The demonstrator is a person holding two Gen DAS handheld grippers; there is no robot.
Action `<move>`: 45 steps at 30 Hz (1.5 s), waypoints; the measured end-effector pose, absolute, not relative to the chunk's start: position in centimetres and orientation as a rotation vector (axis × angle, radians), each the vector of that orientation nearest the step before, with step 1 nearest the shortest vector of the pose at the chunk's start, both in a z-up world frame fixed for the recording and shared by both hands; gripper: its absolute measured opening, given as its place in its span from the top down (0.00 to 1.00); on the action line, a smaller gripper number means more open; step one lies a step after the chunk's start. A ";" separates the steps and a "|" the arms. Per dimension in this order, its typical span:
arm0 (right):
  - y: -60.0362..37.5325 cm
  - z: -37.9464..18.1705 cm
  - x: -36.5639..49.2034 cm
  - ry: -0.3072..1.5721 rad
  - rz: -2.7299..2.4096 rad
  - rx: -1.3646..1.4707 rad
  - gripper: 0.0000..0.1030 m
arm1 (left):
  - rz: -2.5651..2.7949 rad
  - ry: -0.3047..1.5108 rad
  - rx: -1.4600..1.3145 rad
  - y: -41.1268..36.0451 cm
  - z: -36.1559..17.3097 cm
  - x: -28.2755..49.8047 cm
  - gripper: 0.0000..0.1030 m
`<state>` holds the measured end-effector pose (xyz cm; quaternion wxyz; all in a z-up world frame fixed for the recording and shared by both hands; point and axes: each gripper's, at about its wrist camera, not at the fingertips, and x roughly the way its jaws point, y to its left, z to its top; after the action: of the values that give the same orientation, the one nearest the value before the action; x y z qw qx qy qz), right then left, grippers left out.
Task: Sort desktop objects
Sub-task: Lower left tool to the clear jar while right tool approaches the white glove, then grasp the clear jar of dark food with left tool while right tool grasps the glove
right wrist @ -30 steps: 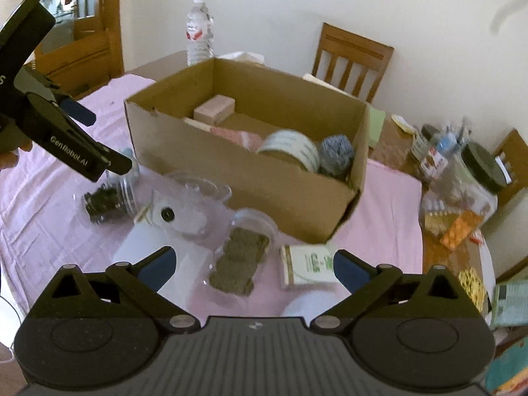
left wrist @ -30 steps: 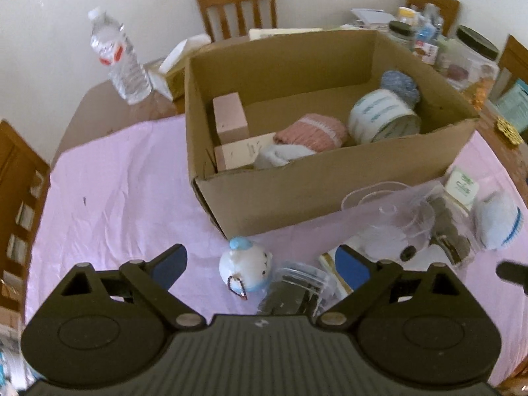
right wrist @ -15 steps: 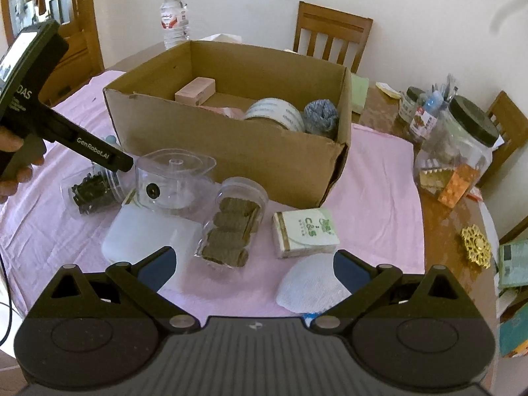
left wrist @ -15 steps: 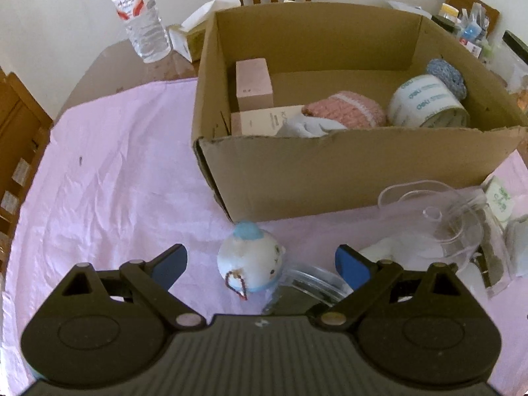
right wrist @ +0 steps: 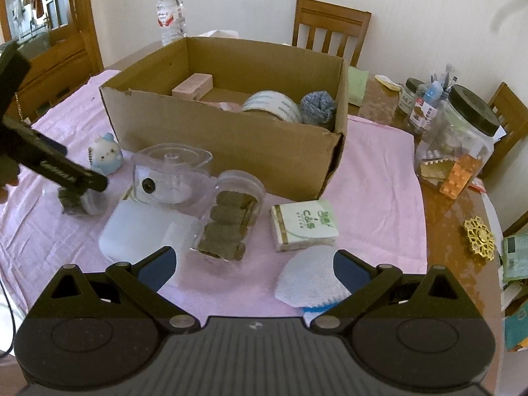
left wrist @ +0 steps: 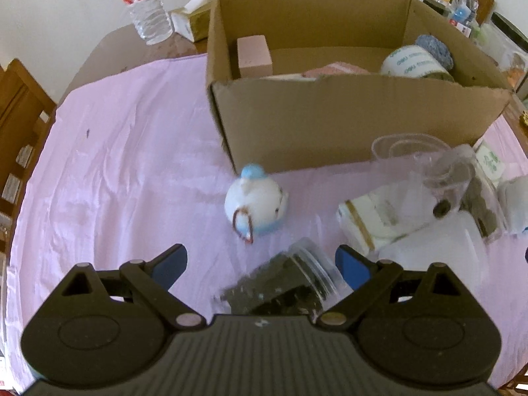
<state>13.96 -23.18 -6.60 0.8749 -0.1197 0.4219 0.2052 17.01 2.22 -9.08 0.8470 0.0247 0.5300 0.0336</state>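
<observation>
While the small jar [left wrist: 283, 283] of dark bits lay on its side on the pink cloth [left wrist: 115, 171], the left gripper [left wrist: 260, 264] sat over it, jaws wide — toy [left wrist: 255, 203] just beyond, box [left wrist: 346, 125] behind. Right gripper [right wrist: 252, 265] also wide, holding nothing.

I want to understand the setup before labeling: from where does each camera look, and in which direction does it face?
Left wrist: sits on the left gripper, low over the pink cloth, facing the cardboard box; its own open fingers flank a tipped clear jar of dark bits.
Right wrist: sits on the right gripper, higher and further back, facing the box's corner; its open fingers show, and the left gripper enters at the left edge.
Shared: the box, white-and-blue figurine, water bottle.
</observation>
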 end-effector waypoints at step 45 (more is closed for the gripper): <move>-26.2 -12.3 19.9 0.970 0.493 -0.469 0.00 | 0.222 1.052 -0.106 2.7 -11.5 14.3 0.14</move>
<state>19.89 -26.19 -12.33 0.8297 -0.2210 0.4569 0.2321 14.27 2.75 -11.47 0.8575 -0.0504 0.5009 0.1056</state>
